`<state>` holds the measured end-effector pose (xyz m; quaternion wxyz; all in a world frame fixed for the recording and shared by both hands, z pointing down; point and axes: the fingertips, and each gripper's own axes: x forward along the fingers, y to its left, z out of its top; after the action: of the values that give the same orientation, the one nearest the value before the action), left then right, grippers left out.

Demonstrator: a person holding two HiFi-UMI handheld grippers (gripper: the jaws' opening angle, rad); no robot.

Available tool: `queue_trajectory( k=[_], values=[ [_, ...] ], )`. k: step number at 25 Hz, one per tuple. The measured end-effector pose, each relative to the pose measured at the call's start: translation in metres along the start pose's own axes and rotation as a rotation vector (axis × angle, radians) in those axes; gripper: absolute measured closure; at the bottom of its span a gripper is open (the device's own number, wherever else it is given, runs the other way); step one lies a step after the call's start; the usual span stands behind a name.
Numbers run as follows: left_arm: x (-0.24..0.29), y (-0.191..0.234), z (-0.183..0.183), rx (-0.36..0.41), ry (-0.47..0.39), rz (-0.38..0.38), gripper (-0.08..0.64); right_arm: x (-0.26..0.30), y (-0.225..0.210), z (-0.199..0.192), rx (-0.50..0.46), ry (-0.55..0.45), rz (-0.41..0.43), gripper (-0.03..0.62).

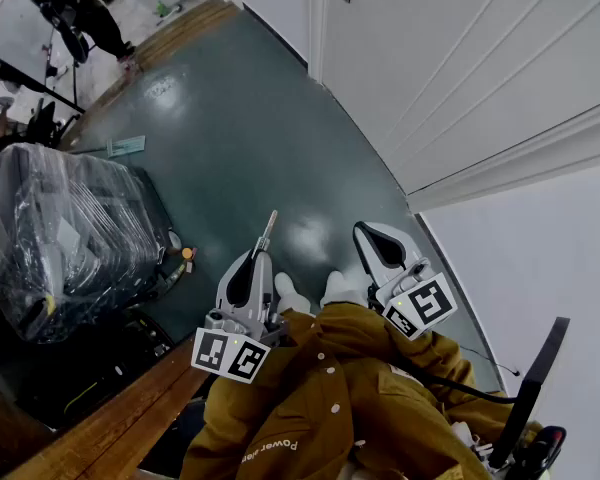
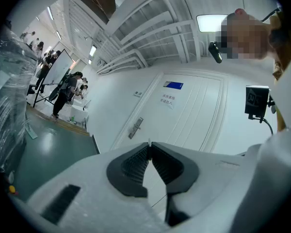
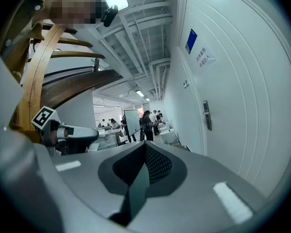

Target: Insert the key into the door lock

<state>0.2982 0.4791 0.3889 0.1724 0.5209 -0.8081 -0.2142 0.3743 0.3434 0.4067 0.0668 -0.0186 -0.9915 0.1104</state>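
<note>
Jacket (image 1: 330,388) nearest, grippers just beyond. The left gripper (image 1: 262,254) pinches the key (image 1: 269,227), blade forward; the right gripper (image 1: 361,229) is closed, empty. Lock (image 2: 136,128) well off on door (image 2: 194,110). Judgement: step closer, hold key level, align blade with lock before pushing.

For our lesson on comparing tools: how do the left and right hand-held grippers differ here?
The left hand-held gripper is shut on a thin metal key; the right hand-held gripper is shut on nothing. The white door lies ahead of the left one but beside the right one. Both are pale grey.
</note>
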Motion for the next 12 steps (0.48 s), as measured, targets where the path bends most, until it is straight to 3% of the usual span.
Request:
queue_trajectory(
  k=[4,12],
  values=[
    [0.002,-0.018,-0.008,0.046,0.036,-0.006,0.534,-0.017,-0.008,-0.003,-0.004,0.021,-0.035,0.589],
    [0.000,-0.030,-0.015,0.298,0.110,-0.004,0.534,-0.017,-0.005,0.001,-0.074,0.018,-0.085,0.588]
  ],
)
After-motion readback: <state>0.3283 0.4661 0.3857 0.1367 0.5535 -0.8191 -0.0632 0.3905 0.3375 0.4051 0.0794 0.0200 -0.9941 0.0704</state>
